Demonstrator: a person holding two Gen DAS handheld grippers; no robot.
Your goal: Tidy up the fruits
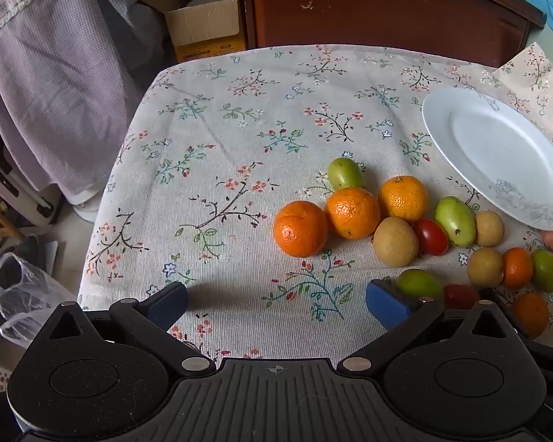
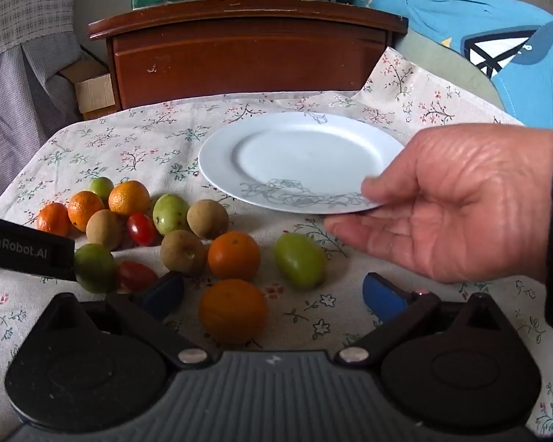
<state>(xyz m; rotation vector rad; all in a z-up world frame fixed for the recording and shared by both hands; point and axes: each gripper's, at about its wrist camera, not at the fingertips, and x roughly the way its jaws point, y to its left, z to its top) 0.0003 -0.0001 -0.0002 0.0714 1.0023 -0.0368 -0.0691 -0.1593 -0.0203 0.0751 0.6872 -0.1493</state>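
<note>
Several small fruits lie in a loose cluster on the floral tablecloth: oranges, green fruits, tan round fruits and red cherry tomatoes. A person's bare hand holds a white plate by its near rim, tilted above the cloth at the right. My left gripper is open over bare cloth, left of the cluster. My right gripper is open, with an orange on the cloth between its spread fingers, untouched. A green fruit lies just ahead.
A brown wooden cabinet stands behind the table. A cardboard box and a draped grey cloth are to the left, with a plastic bag on the floor. A blue cushion is at the back right.
</note>
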